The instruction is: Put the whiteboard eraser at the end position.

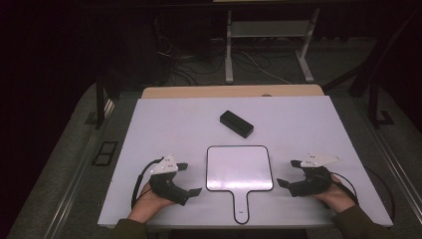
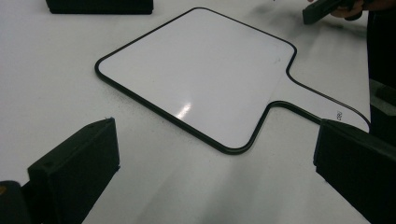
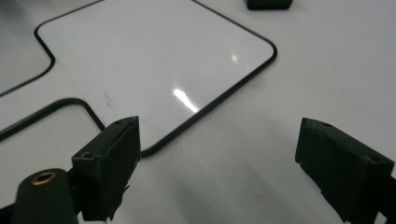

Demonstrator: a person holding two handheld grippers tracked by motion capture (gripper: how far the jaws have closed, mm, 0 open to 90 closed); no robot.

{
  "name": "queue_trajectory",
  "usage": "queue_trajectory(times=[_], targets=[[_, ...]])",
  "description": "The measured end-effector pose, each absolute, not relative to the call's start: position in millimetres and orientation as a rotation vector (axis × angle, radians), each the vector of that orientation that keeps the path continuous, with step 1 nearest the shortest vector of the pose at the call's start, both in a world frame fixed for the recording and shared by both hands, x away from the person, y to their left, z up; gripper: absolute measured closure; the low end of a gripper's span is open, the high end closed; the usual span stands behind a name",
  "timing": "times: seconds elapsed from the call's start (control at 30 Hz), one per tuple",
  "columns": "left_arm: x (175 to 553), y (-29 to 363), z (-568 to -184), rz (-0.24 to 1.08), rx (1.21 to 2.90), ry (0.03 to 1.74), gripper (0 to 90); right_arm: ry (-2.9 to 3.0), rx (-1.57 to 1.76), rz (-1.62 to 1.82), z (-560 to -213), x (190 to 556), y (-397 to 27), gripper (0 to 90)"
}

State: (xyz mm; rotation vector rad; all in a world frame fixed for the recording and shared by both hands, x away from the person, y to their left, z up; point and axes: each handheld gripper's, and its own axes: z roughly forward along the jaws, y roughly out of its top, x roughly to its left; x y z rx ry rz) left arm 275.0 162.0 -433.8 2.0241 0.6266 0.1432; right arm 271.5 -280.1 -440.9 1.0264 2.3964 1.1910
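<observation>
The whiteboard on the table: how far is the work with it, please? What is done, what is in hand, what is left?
Done: nothing that shows. The whiteboard lies flat between the grippers, its face almost clean but for a faint mark, and the black eraser sits apart beyond it.
In hand: nothing. The left gripper and the right gripper are open and empty, each pointing at the board.
Left: probably picking up the eraser or the board.

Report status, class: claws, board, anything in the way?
Left claw open, empty. Right claw open, empty. Board flat between them, untouched. Black block sits beyond, clear of both.
</observation>
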Motion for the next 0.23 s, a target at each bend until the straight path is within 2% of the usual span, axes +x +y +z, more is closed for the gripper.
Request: queue_trajectory(times=[0.23], targets=[[274.7, 162.0, -433.7, 0.142, 2.024, 0.624, 0.0, 2.399, 1.015, 1.19, -443.9, 266.5, -281.5, 12.7]])
